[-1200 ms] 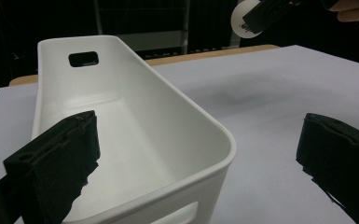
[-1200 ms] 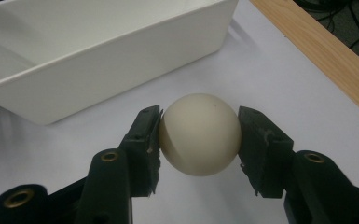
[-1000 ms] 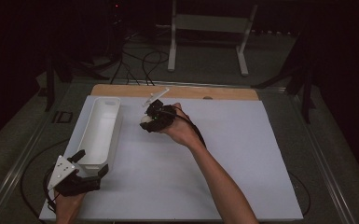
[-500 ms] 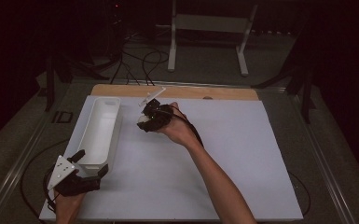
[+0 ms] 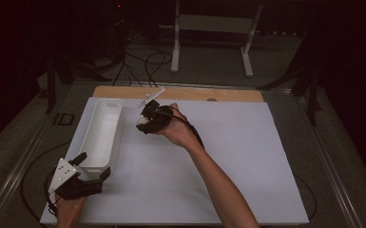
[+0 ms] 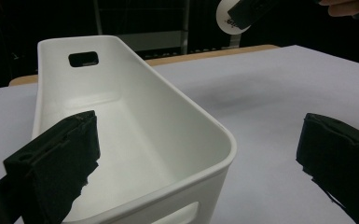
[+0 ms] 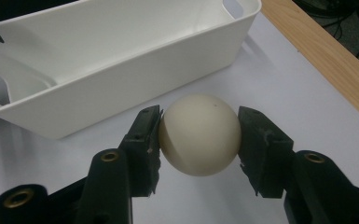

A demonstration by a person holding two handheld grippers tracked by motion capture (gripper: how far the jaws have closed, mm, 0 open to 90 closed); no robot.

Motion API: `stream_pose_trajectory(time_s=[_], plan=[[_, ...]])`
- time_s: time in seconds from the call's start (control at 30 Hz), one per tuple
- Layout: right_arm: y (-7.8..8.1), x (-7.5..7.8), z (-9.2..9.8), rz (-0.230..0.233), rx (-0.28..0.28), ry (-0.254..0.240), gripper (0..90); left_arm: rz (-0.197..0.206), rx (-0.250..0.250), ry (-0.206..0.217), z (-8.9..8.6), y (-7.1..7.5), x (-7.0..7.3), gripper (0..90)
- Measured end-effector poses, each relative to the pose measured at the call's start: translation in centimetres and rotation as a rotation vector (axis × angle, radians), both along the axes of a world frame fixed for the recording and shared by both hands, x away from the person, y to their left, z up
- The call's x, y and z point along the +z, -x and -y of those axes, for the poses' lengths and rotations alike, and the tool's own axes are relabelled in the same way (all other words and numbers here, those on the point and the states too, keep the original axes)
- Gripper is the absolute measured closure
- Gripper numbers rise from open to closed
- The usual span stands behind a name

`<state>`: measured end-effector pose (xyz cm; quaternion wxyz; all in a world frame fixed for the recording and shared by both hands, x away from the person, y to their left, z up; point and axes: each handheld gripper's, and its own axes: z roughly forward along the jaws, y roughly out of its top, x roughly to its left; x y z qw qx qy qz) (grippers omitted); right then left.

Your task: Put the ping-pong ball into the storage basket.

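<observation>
High view, left to right: left tool (image 5: 92,167) at the counter's (image 5: 247,166) seven o'clock corner, jaws spread wide, straddling the near end of the white bin (image 5: 101,137). Left gripper view: one jaw inside the white bin (image 6: 135,140), the other out over bare counter (image 6: 279,102), neither pad pressing the wall.

White bin lying lengthwise along the nine-to-eleven o'clock edge, handle slot in each short end.

Right tool (image 5: 143,126) just beside the bin's far half, toward twelve o'clock of the counter's centre, held above the white sheet. Right gripper view: right tool (image 7: 199,135) clamped on a cream ball (image 7: 199,135), both pads pressed against its sides, bin (image 7: 121,70) at eleven o'clock of the ball, counter's wooden edge (image 7: 326,60) at two o'clock.
</observation>
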<state>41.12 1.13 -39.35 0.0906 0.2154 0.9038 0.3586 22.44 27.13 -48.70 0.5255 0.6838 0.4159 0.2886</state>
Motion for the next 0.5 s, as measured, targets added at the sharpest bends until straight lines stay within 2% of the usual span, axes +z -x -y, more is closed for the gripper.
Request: stream_pose_trajectory(time_s=[0.5], plan=[[-0.14, 0.22, -0.65, -0.003, 0.007, -0.001, 50.6, -0.004, -0.004, -0.016, 0.08, -0.05, -0.03, 0.0]])
